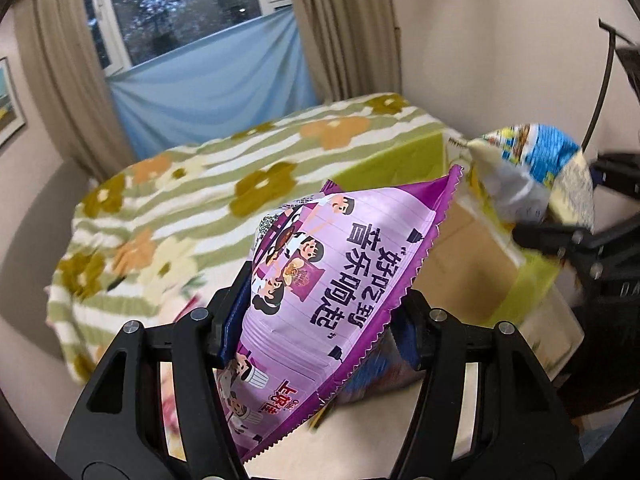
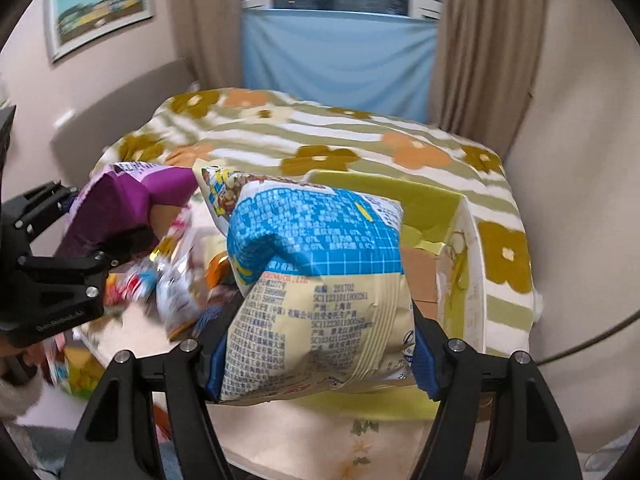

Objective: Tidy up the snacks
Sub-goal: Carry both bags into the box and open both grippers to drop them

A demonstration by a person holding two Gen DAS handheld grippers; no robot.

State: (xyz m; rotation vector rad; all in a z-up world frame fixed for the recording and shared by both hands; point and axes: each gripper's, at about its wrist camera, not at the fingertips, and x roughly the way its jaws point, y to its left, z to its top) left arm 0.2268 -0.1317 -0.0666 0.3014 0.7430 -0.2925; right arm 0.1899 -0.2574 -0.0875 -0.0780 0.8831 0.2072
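The left tongs [image 1: 316,320] are clamped on a purple snack bag [image 1: 320,280], the right tongs [image 2: 320,344] on a blue-and-cream snack bag [image 2: 320,280]. Just beyond both waits an open cardboard box [image 2: 460,280]. Loose snacks [image 2: 176,288] remain beside the left tongs, so I judge much sorting is left.

A cardboard box [image 2: 448,264] stands in front of the bed [image 2: 360,148], with loose snack packets [image 2: 176,292] to its left.

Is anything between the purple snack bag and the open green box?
Nothing visible. The purple bag, clamped in the left gripper, hangs just in front of the green box, whose top flaps stand open. The blue bag, in the right gripper, hangs beside it.
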